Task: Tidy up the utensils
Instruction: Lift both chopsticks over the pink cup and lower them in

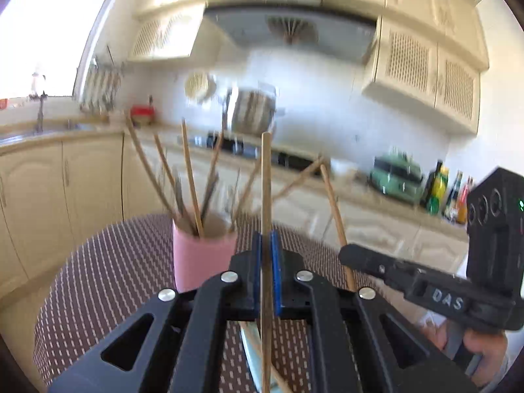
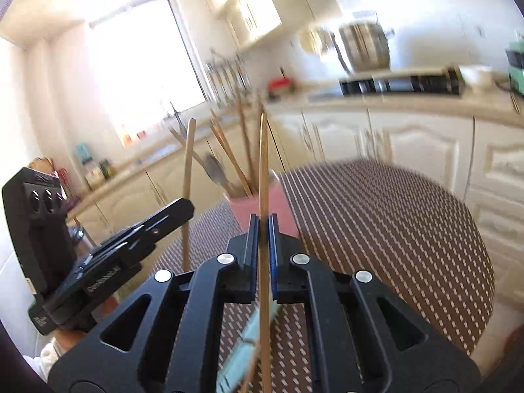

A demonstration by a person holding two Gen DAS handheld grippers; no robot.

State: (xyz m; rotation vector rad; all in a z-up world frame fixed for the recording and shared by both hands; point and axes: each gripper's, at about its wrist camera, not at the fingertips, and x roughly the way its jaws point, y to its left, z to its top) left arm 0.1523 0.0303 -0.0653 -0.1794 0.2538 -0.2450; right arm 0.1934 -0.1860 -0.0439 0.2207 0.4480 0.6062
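Left gripper (image 1: 266, 249) pinches one wooden chopstick (image 1: 266, 177) between its blue pads, stick upright, top end well above the fingertips, lower end running down under the gripper body. Right gripper (image 2: 262, 229) does the same, jaws pressed onto a second chopstick (image 2: 263, 163), also upright. Pink cup (image 1: 203, 258) stands on the bench (image 1: 108, 262) just ahead and left of the left gripper, full of chopsticks fanned outward plus some darker utensils, blurred. From the right gripper, the cup sits straight ahead behind the held stick. Right gripper shows to the right of the left one, near. Pale green tray (image 2: 249, 344) lies below the right gripper, partly hidden. Kitchen cabinets behind, blurred.
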